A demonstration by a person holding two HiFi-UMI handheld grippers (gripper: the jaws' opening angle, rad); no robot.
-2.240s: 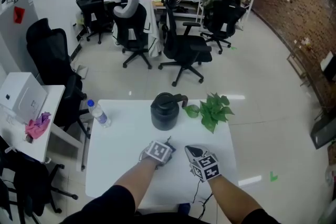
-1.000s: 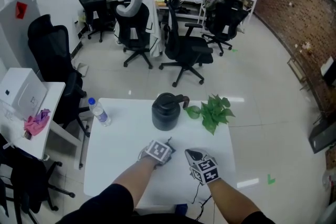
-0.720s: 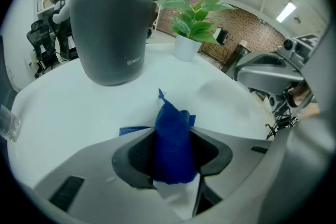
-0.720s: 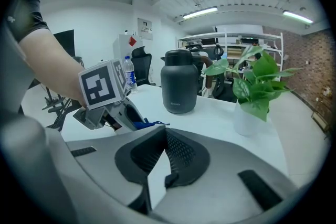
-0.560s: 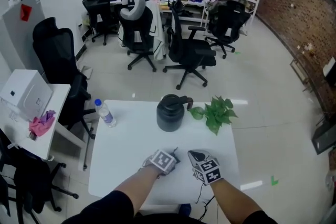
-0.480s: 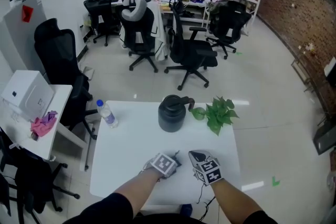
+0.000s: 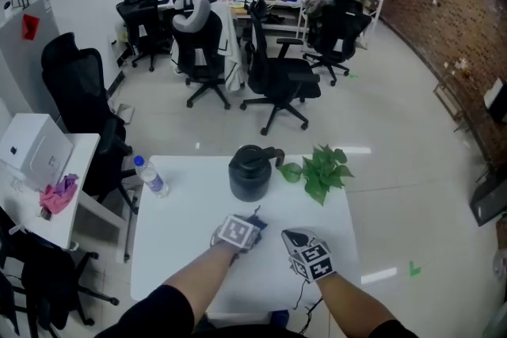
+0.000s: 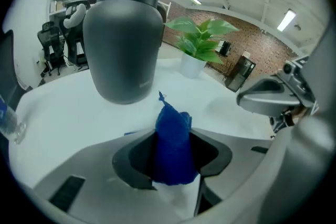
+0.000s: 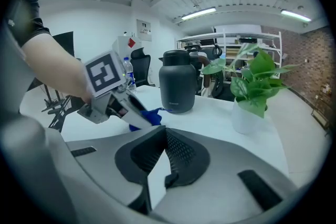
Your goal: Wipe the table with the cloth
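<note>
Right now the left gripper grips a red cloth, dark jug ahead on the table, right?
The colour is wrong: the cloth is blue, as the left gripper view shows. The left gripper grips it, dark jug ahead on the table.

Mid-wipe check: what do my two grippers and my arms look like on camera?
The left gripper and right gripper have light grey moulded bodies with dark, curved pads; the right one's look ribbed. Each carries a cube with black-and-white square markers. A thin dark cable appears to run from the right gripper. The person wears short black sleeves.
</note>
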